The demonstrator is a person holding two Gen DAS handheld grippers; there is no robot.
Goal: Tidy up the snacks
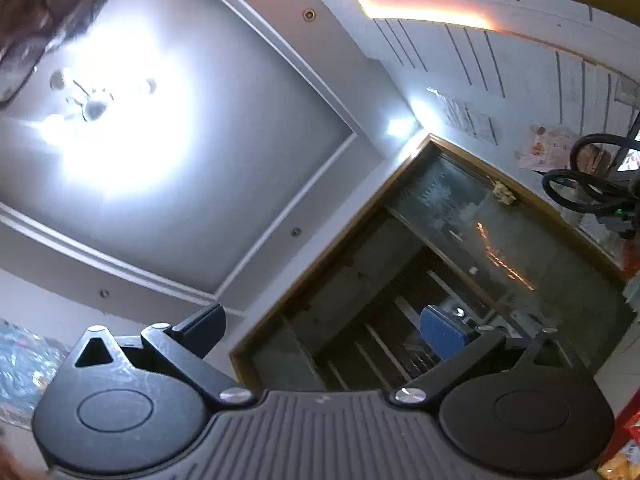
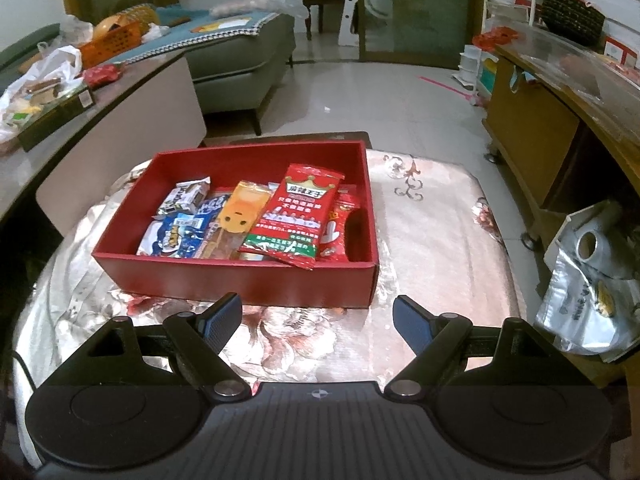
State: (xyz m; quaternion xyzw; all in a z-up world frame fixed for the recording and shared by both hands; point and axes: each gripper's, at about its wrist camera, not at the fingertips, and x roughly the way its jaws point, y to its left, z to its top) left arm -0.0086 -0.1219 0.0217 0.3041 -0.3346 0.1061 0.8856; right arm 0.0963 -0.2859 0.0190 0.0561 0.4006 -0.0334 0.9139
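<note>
A red cardboard box point(image 2: 256, 280) sits on a floral-clothed stool in the right wrist view. Inside lie several snack packets: a large red packet point(image 2: 300, 212) with a crown print, an orange packet point(image 2: 244, 210), a blue-and-white packet point(image 2: 180, 234) and a small silver one point(image 2: 186, 196). My right gripper point(image 2: 318, 322) hovers just in front of the box's near wall, tilted downward, open, nothing between its blue pads. My left gripper point(image 1: 322, 330) points up at the ceiling and a wood-framed glass door point(image 1: 460, 248), open and holding nothing.
A low table point(image 2: 132, 96) at the left carries plastic bags, an orange basket point(image 2: 110, 46) and a dark box. A wooden cabinet point(image 2: 536, 120) stands at the right with a silver bag point(image 2: 588, 292) beside it. A grey sofa point(image 2: 240, 64) is behind. A ceiling lamp point(image 1: 96, 108) glares overhead.
</note>
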